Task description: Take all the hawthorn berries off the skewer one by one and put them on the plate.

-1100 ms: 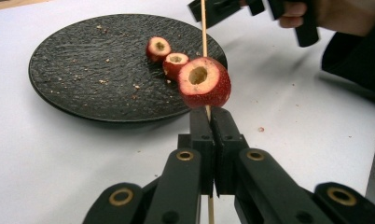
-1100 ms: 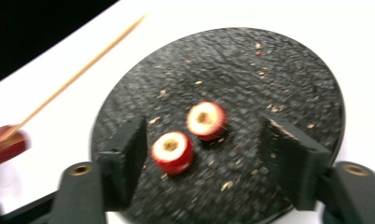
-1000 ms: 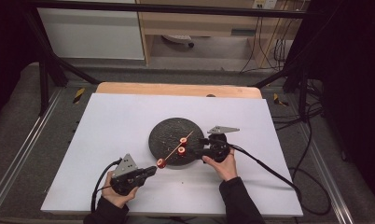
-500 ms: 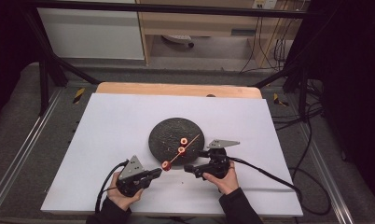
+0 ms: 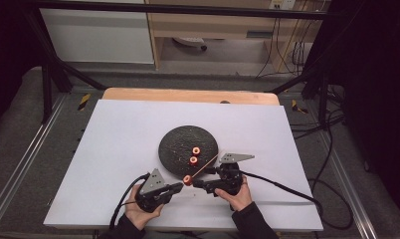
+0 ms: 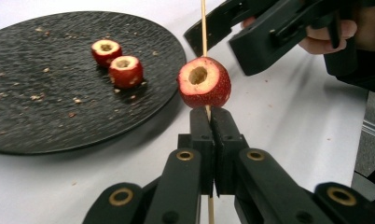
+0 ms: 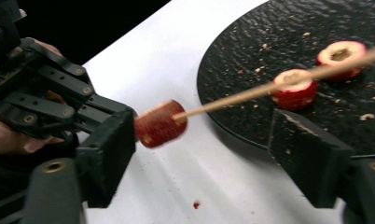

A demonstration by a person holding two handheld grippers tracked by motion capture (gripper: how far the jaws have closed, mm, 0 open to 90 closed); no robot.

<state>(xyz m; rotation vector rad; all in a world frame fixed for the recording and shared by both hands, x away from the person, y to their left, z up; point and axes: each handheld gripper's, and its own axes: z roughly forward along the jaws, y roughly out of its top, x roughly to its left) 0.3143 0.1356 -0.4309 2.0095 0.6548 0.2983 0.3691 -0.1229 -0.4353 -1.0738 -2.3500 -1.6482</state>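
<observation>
Broadly, the white surface (image 5: 113, 149) carried a round black plate (image 5: 175, 142) set near its middle, with the person's two hands coming in from the near edge. The plate's dark, rough face was speckled with pale crumbs, and two cored red fruits (image 6: 116, 60) sat close together on it, their hollow tops facing up. Just off the plate's near rim, the left tongs (image 5: 180, 186) and the right tongs (image 5: 195, 182) met over the bare white surface, each held in one hand. The left tongs (image 6: 209, 122) were pressed together on a thin wooden skewer (image 6: 204, 21), pinching it right beside a third cored red fruit (image 6: 204, 82) threaded on the stick. That skewered fruit (image 5: 187, 179) hung above the surface, just clear of the plate's edge, and the stick (image 5: 206, 167) slanted away from it over the right tongs. The right tongs (image 7: 199, 149) stood spread, their two black pads on either side of the skewered fruit (image 7: 160, 123) without pressing it; their jaws had just been closing in, with the fruit lying nearer the pad on the left of that view. A tiny red speck (image 7: 195, 204) marked the white surface below the fruit.
</observation>
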